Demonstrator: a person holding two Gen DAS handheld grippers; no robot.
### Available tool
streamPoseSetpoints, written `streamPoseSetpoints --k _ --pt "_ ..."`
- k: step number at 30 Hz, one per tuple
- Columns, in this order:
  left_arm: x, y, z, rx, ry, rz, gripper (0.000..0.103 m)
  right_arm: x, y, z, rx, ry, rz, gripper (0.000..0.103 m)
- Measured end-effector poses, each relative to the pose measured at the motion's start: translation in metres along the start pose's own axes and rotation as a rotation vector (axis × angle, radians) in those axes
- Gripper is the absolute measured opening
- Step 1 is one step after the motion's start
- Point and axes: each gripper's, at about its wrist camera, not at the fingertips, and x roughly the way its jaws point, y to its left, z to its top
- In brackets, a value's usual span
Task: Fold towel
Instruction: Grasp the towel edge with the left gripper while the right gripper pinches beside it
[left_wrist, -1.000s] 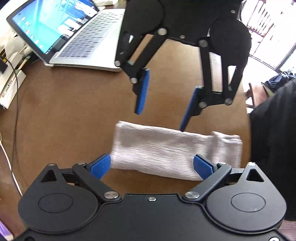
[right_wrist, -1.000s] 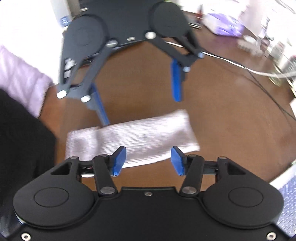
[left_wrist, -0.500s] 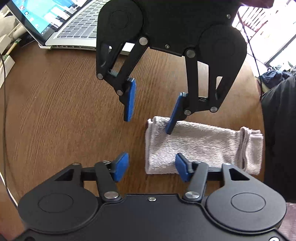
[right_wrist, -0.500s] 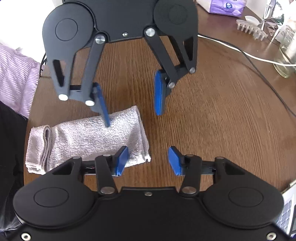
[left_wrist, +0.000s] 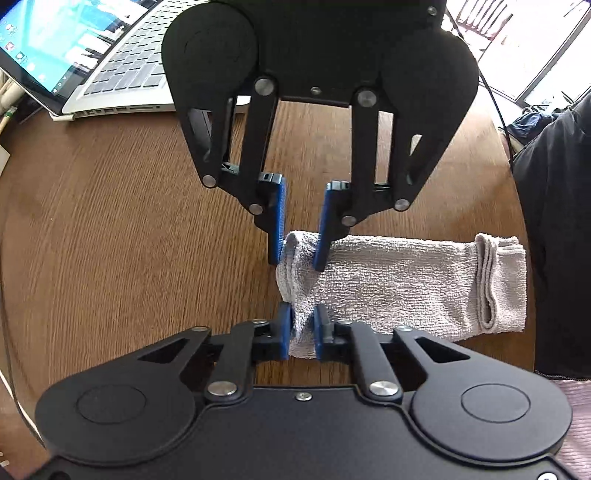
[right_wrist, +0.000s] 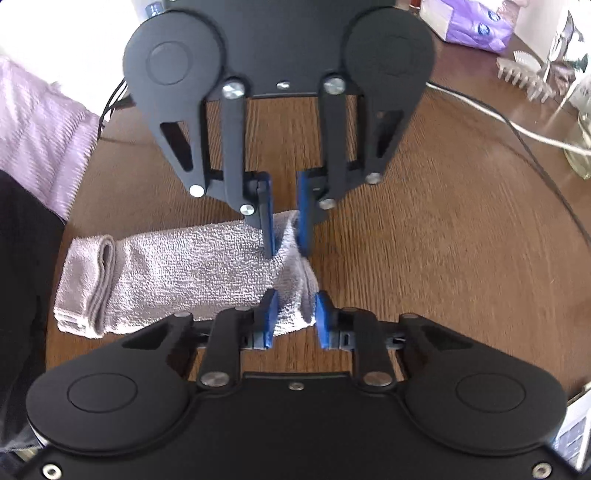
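Note:
A pale grey towel, folded into a long strip, lies on the brown wooden table; it also shows in the right wrist view. My left gripper is shut on the near corner of the strip's free end. My right gripper faces it and is shut on the far corner of the same end. In the right wrist view the right gripper pinches bunched cloth, with the left gripper opposite. The other end is folded over near the person.
An open laptop stands at the table's back left. A white cable, a comb and a purple packet lie on the far side. The person's dark clothing is by the towel's folded end.
Both grippers moved onto the towel's free end and shut on its two corners. The cloth between the fingers is now bunched.

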Motion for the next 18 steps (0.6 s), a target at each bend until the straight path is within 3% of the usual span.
streamPoseSetpoints --k 3,18 --pt "-0.002 -0.002 -0.001 0.001 -0.006 0.004 0.009 0.001 0.001 0.0 -0.007 -0.007 0.001 0.013" --pt "-0.026 -0.029 0.001 0.02 -0.048 0.071 0.009 -0.023 0.035 -0.004 -0.053 -0.039 -0.084 0.011"
